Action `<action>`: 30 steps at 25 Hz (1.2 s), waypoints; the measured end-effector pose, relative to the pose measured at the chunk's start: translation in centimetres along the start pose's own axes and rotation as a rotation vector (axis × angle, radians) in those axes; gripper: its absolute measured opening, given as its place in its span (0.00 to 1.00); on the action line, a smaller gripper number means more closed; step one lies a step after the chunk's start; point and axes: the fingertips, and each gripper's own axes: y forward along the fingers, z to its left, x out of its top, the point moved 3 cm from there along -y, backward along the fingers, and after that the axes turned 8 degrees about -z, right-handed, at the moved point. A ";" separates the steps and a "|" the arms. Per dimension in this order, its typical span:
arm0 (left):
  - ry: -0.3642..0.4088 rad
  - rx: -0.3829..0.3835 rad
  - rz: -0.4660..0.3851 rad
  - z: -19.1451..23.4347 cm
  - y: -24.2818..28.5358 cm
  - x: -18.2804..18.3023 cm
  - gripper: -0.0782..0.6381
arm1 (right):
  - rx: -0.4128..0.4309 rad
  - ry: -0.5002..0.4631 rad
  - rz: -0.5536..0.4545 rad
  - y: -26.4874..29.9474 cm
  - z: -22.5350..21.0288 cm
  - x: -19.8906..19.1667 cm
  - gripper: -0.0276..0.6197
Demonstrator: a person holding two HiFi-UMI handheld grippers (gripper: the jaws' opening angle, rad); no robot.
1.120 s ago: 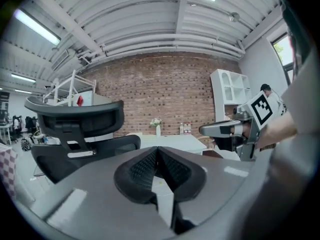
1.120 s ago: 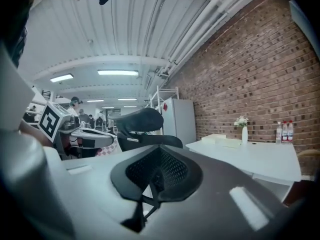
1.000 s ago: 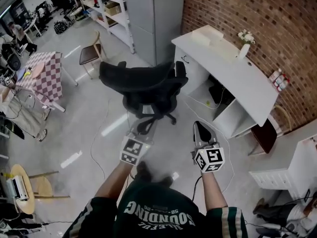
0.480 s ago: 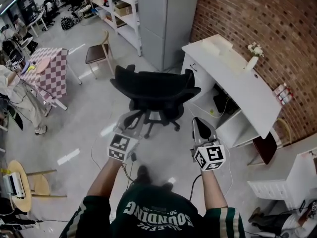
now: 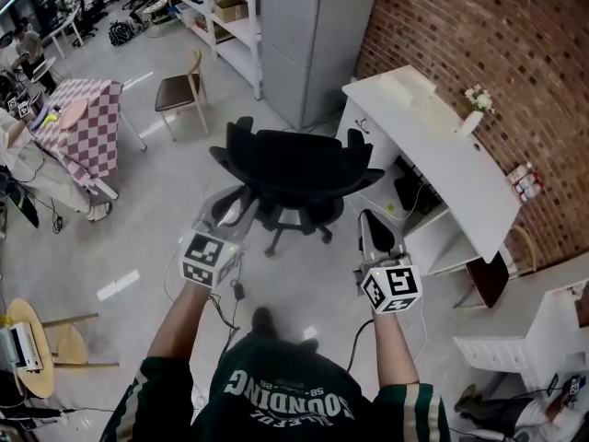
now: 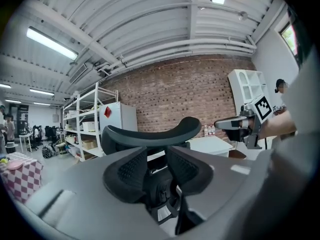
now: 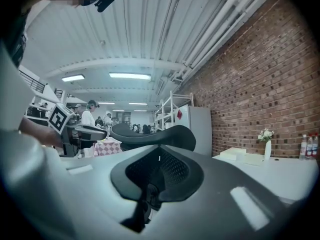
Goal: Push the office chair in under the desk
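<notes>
1. Near left, in the person's left hand: the left gripper, held roughly level and aimed toward the far side. Jaws partly apart, having just been opening. Nothing between the pads, only the chair's back showing through the gap beyond them.
2. Near right, in the other hand: the right gripper, also about level. Jaws pressed together, with nothing in their grip.
3. Side by side and well apart, each with its marker cube turned upward.
4. Just beyond both tips: the office chair, black, with its curved back turned toward the person and its star base on the pale floor. Hard to tell whether the left tip touches it; the right tip is short of it.
5. Still out in the open, not under the white desk. Standing to the left of the desk, right armrest near the desk's far left end, with the kneehole off to the chair's right.
6. On the far right part of the desktop: a small vase of pale flowers. At the desk's near right end: a few bottles.
7. Behind the desk: a brick wall.
8. Far beyond the chair: a grey cabinet, with shelves to its left.
9. Further left: a wooden chair, then a checked table at the far left edge.
</notes>
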 end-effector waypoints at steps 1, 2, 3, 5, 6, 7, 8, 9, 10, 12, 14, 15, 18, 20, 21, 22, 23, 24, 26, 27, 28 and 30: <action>-0.002 -0.004 0.001 0.2 0.1 -0.2 0.29 | 0.000 0.002 -0.002 0.3 0.0 0.0 0.03; -0.005 -0.008 0.000 0.4 0.2 -0.3 0.29 | -0.002 0.002 -0.004 0.5 0.1 0.0 0.04; -0.008 -0.010 -0.001 0.7 0.3 -0.5 0.30 | -0.004 0.003 -0.006 0.7 0.1 0.0 0.05; -0.016 -0.011 -0.005 1.2 0.2 -0.6 0.30 | -0.006 0.004 -0.012 1.2 0.3 0.1 0.07; -0.021 -0.011 -0.009 1.5 0.2 -0.6 0.31 | -0.005 0.005 -0.015 1.4 0.3 0.2 0.09; -0.025 -0.009 -0.017 1.9 0.2 -0.4 0.31 | -0.003 0.006 -0.018 1.7 0.5 0.3 0.11; -0.026 -0.006 -0.029 2.3 0.1 -0.1 0.31 | 0.002 0.009 -0.020 2.0 0.7 0.5 0.15; -0.025 -0.002 -0.042 2.8 0.1 0.3 0.32 | 0.009 0.013 -0.022 2.3 0.9 0.7 0.18; -0.024 0.002 -0.053 3.2 0.0 0.6 0.34 | 0.014 0.018 -0.024 2.6 1.2 0.8 0.21; -0.031 0.010 -0.065 4.0 0.1 1.1 0.34 | 0.019 0.031 -0.028 3.2 1.6 1.0 0.26; -0.058 0.013 -0.065 4.6 0.4 1.1 0.39 | 0.009 0.047 -0.037 3.8 1.7 1.2 0.32; -0.077 0.013 -0.062 4.8 0.7 0.9 0.43 | -0.002 0.054 -0.043 4.1 1.6 1.3 0.34; -0.122 0.005 -0.051 5.4 1.4 0.7 0.50 | -0.036 0.085 -0.053 4.9 1.1 1.5 0.38; -0.146 -0.002 -0.048 5.8 1.5 0.7 0.52 | -0.053 0.127 -0.053 5.6 0.6 1.5 0.38; -0.158 -0.005 -0.048 6.0 1.5 0.7 0.53 | -0.060 0.153 -0.052 5.9 0.3 1.5 0.38; -0.172 -0.009 -0.052 6.2 1.5 0.7 0.55 | -0.067 0.176 -0.050 6.3 0.0 1.4 0.38; -0.185 -0.013 -0.061 6.4 1.5 0.9 0.56 | -0.073 0.197 -0.049 6.6 -0.2 1.4 0.38; -0.198 -0.015 -0.073 6.5 1.6 1.2 0.56 | -0.078 0.217 -0.048 6.9 -0.4 1.4 0.38; -0.221 -0.015 -0.082 6.6 1.9 1.6 0.56 | -0.087 0.272 -0.053 7.3 -0.8 1.4 0.39; -0.233 -0.015 -0.075 6.6 2.3 1.5 0.56 | -0.089 0.306 -0.058 7.4 -1.0 1.3 0.39; -0.248 -0.015 -0.068 6.5 2.7 1.4 0.56 | -0.092 0.340 -0.062 7.5 -1.2 1.2 0.40; -0.294 -0.013 -0.063 6.4 3.4 1.2 0.56 | -0.090 0.414 -0.064 7.8 -1.4 1.0 0.41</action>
